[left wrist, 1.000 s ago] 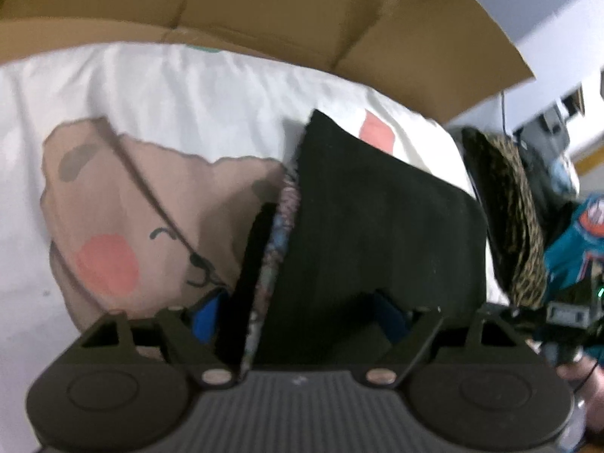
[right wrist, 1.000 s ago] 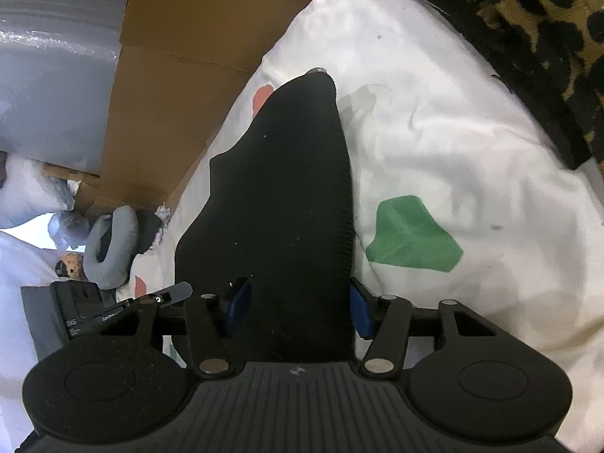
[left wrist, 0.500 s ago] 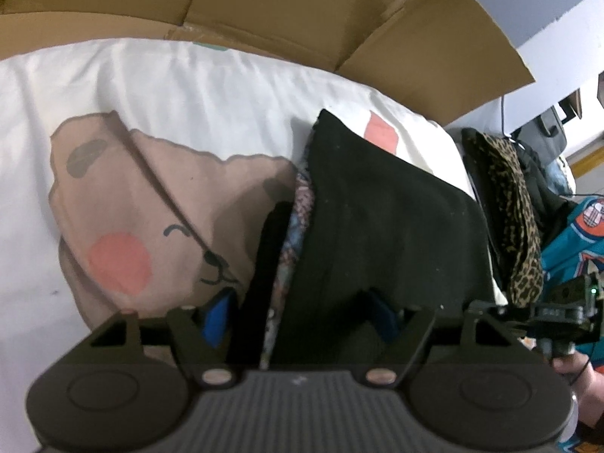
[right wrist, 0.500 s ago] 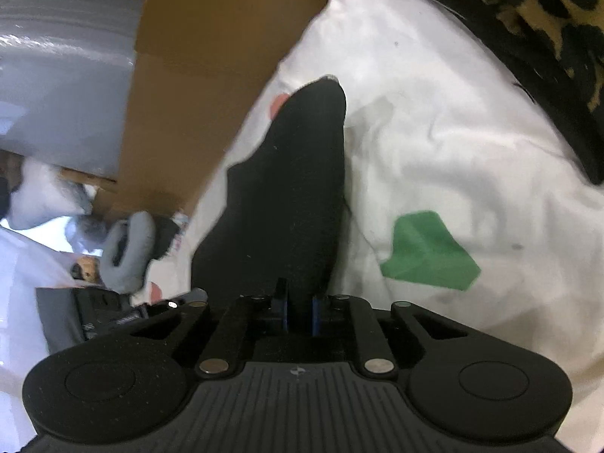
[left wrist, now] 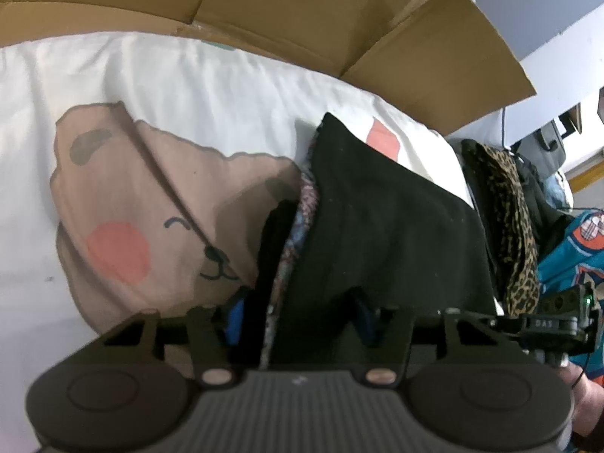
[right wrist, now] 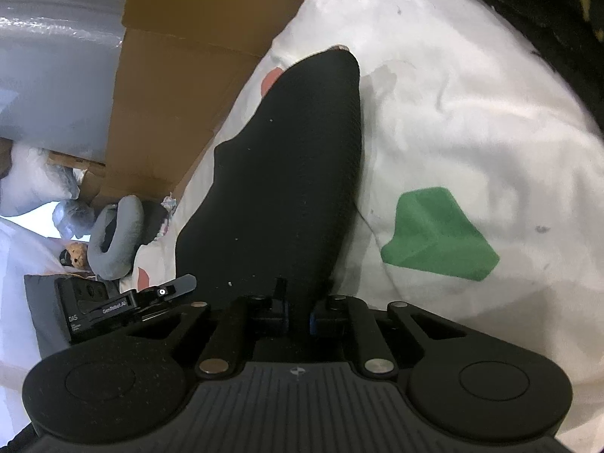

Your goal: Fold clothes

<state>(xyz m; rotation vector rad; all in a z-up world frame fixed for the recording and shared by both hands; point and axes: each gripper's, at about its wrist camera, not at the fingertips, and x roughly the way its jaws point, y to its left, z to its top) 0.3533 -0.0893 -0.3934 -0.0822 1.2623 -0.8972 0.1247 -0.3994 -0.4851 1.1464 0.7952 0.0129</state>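
Right gripper [right wrist: 298, 315]: its jaws are pressed together on the near edge of the black garment [right wrist: 287, 173]; they have just been closing, and the cloth is pinched between the blue pads.
Left gripper [left wrist: 298, 317]: its jaws stand apart, with the near edge of the black garment [left wrist: 381, 234] between them; they have just been closing. Whether the blue fingers [left wrist: 236, 317] already press on the cloth, I cannot tell.
Black garment, right wrist view: it goes from the jaws toward 12 o'clock and gets narrow to a rounded tip; it lies on the white sheet [right wrist: 472, 120].
Black garment, left wrist view: it fills the middle, from the jaws up to a corner at 12 o'clock. On its 9 o'clock side a patterned layer [left wrist: 298, 226] shows at the fold, with one more dark layer just beside it.
White sheet: it has a brown bear print [left wrist: 151, 211] at 9 o'clock of the left gripper, and a green patch [right wrist: 438, 241] at 2 o'clock of the right gripper.
Cardboard [left wrist: 302, 11]: it stands behind the sheet, at 12 o'clock in the left wrist view.
Leopard-print cloth [left wrist: 506, 219]: at 3 o'clock of the black garment, near it.
Grey neck pillow [right wrist: 113, 241]: at 9 o'clock in the right wrist view, well apart from the garment.
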